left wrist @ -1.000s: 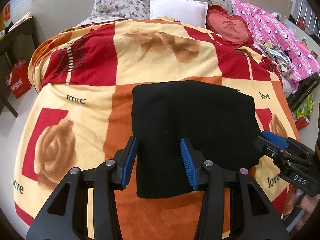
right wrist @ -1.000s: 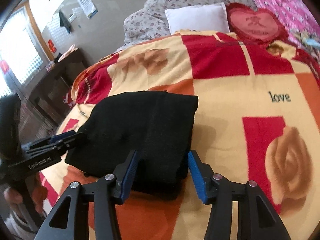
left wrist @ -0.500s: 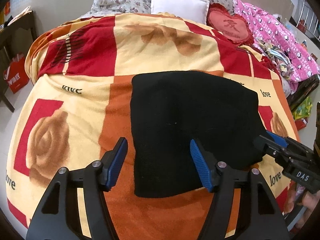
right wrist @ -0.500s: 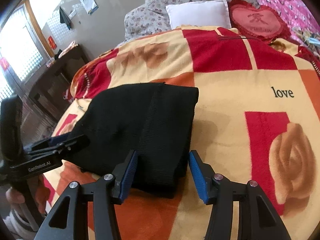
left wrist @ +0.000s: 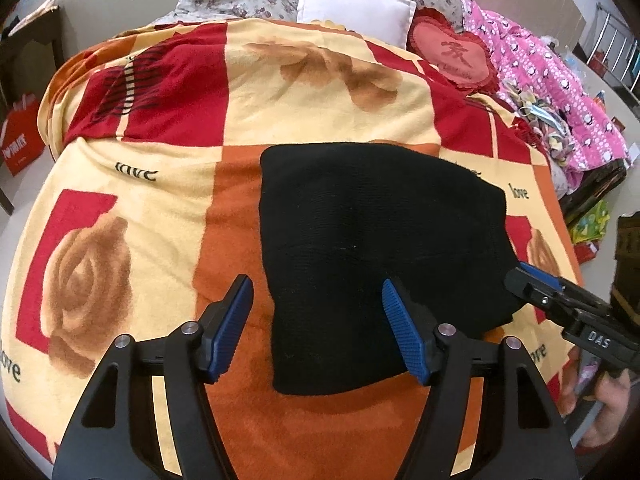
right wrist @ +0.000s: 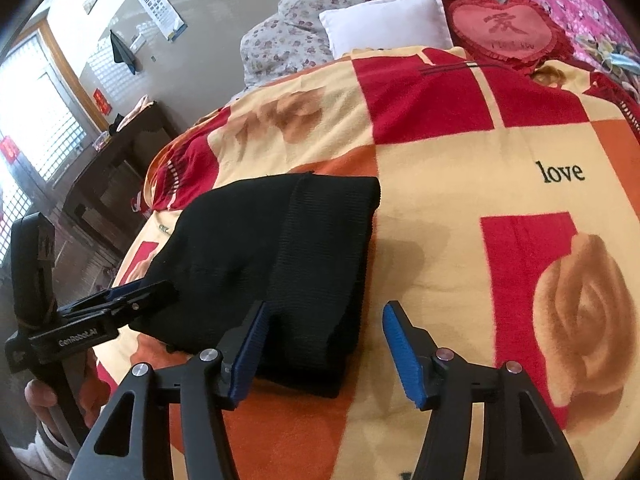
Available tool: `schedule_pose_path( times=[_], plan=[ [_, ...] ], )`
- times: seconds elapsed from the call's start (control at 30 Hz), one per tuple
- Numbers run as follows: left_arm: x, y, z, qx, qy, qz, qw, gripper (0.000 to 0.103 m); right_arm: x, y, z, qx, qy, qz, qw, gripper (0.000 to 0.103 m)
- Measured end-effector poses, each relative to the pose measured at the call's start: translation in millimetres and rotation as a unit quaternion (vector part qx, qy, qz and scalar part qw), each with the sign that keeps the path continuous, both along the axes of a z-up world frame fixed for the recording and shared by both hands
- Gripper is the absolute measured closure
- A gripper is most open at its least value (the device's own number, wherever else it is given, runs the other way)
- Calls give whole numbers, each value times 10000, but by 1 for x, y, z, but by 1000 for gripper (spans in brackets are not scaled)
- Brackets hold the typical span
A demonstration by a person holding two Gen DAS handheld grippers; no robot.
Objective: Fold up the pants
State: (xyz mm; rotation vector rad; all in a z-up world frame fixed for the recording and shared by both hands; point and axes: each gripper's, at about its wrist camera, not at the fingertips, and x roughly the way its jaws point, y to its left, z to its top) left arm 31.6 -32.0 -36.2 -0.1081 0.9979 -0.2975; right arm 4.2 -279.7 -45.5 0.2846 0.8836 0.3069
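Note:
The black pants [left wrist: 372, 240] lie folded into a thick rectangle on the patterned blanket [left wrist: 160, 184]; they also show in the right wrist view [right wrist: 280, 260]. My left gripper [left wrist: 318, 330] is open and empty, just above the near left edge of the pants. My right gripper [right wrist: 324, 354] is open and empty, at the near ribbed end of the folded pants. The right gripper shows at the right of the left wrist view [left wrist: 536, 284], and the left gripper at the left of the right wrist view [right wrist: 132, 300].
Pillows [left wrist: 352, 4], a red heart cushion [left wrist: 456, 54] and a pink quilt [left wrist: 560, 92] lie at the head and far side of the bed. A dark wooden desk [right wrist: 116, 160] stands beside the bed. A red bag [left wrist: 18, 144] sits on the floor.
My left gripper has opened wider and drawn back a little from the pants. My right gripper has opened a little wider. The pants have stayed in place.

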Motion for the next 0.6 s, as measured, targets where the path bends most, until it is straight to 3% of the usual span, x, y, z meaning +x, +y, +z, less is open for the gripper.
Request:
schedule_pose_path(
  times=[0.37, 0.6],
  plan=[
    [3, 13, -8, -485, 283, -115, 9984, 32, 11, -1, -16, 638, 212, 153, 9976, 44],
    [7, 8, -14, -572, 347, -188, 9976, 32, 16, 5, -21, 773, 278, 221, 9964, 43]
  ],
)
